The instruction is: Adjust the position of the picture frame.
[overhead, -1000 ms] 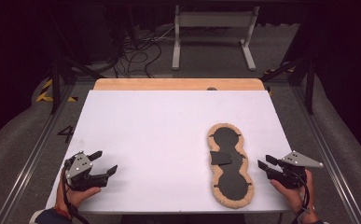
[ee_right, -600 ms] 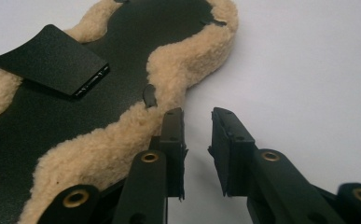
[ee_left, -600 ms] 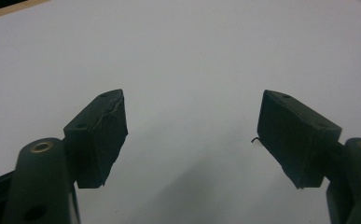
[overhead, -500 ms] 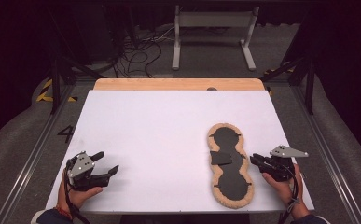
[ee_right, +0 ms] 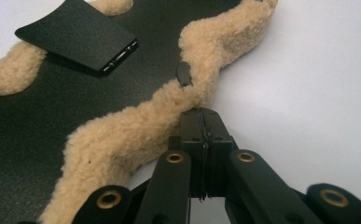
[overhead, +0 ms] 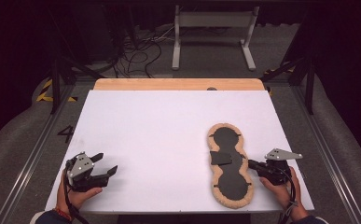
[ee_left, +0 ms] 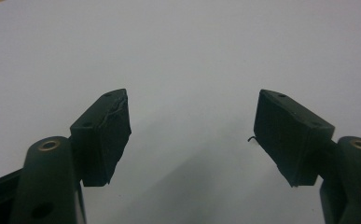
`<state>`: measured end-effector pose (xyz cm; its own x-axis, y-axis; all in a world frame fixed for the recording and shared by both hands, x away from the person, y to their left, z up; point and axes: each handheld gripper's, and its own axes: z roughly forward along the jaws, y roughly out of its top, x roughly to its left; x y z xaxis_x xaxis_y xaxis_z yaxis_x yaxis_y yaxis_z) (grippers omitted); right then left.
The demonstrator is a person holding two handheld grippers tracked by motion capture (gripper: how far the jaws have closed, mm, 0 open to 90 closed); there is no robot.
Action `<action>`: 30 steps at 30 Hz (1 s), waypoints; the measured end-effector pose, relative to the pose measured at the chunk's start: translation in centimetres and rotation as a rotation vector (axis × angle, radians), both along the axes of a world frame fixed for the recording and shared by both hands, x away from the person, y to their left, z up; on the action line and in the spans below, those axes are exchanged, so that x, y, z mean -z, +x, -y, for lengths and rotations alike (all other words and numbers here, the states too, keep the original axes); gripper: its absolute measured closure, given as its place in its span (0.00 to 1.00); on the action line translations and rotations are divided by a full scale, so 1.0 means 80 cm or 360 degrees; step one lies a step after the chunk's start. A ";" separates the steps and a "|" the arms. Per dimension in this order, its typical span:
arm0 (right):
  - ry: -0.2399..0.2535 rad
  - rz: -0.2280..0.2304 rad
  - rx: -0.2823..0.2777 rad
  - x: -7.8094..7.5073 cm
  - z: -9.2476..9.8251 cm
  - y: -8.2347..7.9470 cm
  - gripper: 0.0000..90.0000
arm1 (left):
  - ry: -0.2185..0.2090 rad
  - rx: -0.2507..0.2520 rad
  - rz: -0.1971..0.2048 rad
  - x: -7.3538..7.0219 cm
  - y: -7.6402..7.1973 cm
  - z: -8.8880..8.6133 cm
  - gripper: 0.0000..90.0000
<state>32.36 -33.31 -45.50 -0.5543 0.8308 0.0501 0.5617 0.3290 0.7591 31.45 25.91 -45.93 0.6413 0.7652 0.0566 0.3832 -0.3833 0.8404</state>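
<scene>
A figure-eight pad (overhead: 230, 186) with black faces and a tan fleece rim lies at the right of the white table (overhead: 169, 130); a black flap (overhead: 221, 157) crosses its waist. My right gripper (overhead: 252, 164) lies at the pad's right side. In the right gripper view its jaws (ee_right: 201, 114) have just been closing and now meet, tips against the fleece (ee_right: 122, 135) at the waist, and I see nothing between the pads. The flap (ee_right: 75, 35) lies farther off. My left gripper (overhead: 106, 163) rests near the front left; its jaws (ee_left: 192, 135) have just been closing a little and stand open over bare table.
A wooden strip (overhead: 178, 84) borders the table's far edge. Metal rails run along both sides. Beyond the table there are cables and a white stand (overhead: 213, 28) on the dark floor.
The right gripper has slid left to the pad's fleece rim and its jaws have closed from open to shut. The left gripper has stayed in place.
</scene>
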 end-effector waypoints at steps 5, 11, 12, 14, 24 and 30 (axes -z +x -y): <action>-0.0033 0.0002 0.0012 0.000 -0.003 0.005 0.99 | 0.0001 -0.0014 0.0005 0.000 -0.003 -0.003 0.31; -0.0049 -0.0003 0.0023 0.000 -0.004 0.013 0.99 | 0.0021 0.0009 -0.0015 0.002 -0.001 0.001 0.31; -0.0048 -0.0007 0.0029 0.000 -0.005 0.014 0.99 | 0.0019 0.0008 -0.0014 0.002 -0.001 0.001 0.31; -0.0046 0.0000 0.0034 0.000 -0.006 0.018 1.00 | 0.0016 0.0005 -0.0010 0.001 -0.002 0.001 0.31; -0.0073 -0.0005 0.0023 0.000 -0.024 0.037 1.00 | 0.0031 -0.0003 -0.0018 0.002 0.000 0.002 0.30; -0.0098 -0.0001 -0.0008 -0.001 -0.040 0.049 1.00 | 0.0035 -0.0002 -0.0022 0.002 0.000 0.002 0.30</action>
